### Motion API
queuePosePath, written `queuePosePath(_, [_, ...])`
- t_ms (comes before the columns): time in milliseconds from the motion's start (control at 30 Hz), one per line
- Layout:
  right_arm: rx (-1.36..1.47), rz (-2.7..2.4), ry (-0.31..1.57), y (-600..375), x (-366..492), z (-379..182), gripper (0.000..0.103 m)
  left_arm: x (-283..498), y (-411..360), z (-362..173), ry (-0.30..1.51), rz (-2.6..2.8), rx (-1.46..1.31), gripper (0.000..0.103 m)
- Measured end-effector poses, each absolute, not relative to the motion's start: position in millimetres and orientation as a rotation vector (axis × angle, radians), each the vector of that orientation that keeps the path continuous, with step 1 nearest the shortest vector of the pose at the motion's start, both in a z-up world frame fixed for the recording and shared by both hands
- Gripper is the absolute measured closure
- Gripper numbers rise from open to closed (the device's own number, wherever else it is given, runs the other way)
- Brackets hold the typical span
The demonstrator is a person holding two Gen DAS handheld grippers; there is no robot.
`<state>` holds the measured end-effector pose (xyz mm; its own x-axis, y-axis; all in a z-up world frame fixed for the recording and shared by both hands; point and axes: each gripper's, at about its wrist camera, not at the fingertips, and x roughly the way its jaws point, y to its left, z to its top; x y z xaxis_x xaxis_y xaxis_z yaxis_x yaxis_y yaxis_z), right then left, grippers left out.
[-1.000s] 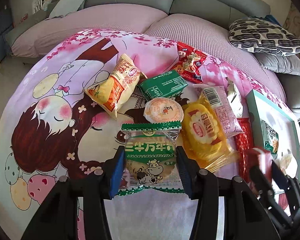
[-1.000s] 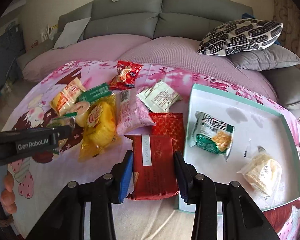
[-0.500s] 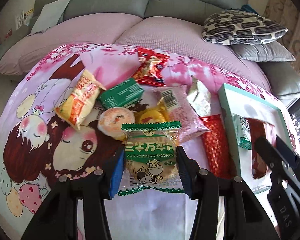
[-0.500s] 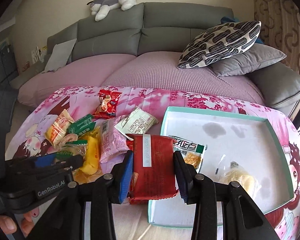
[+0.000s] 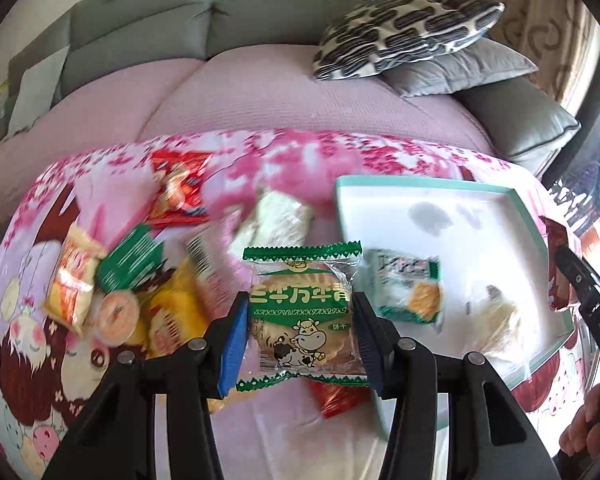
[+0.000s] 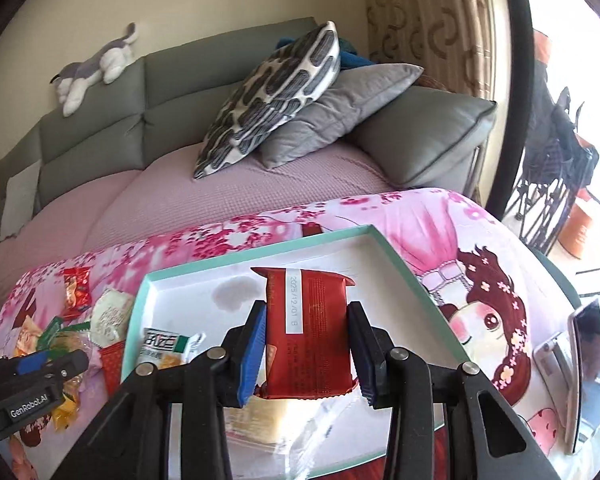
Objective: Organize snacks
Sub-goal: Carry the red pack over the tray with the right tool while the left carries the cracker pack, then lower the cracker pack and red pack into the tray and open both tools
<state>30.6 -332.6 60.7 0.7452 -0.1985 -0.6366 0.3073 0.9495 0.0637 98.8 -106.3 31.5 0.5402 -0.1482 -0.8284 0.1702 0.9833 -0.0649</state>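
The left gripper (image 5: 300, 332) is clamping a green-edged clear biscuit packet (image 5: 302, 312); the right gripper (image 6: 306, 350) is gripping a red foil packet (image 6: 308, 328) over the mint-rimmed white tray (image 6: 396, 258), whose near edge is lying hidden.

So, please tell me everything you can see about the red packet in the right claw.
The red packet is a flat, glossy foil wrapper with crimped ends and a white strip printed with a date. It stands upright, clamped at both sides between the blue pads of the right claw, lifted above the white tray with the teal rim. Nothing else touches it.
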Motion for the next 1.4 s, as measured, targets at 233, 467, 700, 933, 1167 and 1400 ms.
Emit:
queuePosePath(233, [0.206, -0.387, 0.69, -372, 31, 53, 0.061, 119, -166, 45, 0.97, -0.313, 0.056, 0.051])
queuePosePath(467, [0.235, -0.412, 0.741, -390, 34, 33, 0.061, 140, -220, 34, 1.019, -0.374, 0.121, 0.051])
queuePosePath(700, [0.257, -0.42, 0.783, -398, 36, 16, 0.061, 156, -246, 7, 1.083, -0.359, 0.175, 0.051])
queuePosePath(933, [0.265, -0.412, 0.811, -398, 39, 7, 0.061, 167, -255, -5, 1.118, -0.333, 0.182, 0.051])
queuePosePath(1167, [0.236, -0.428, 0.832, -397, 40, 4, 0.061, 163, -250, 2, 1.102, -0.319, 0.179, 0.039])
queuePosePath(1400, [0.203, -0.436, 0.848, -394, 40, 5, 0.04, 157, -231, 11, 1.078, -0.274, 0.139, 0.038])
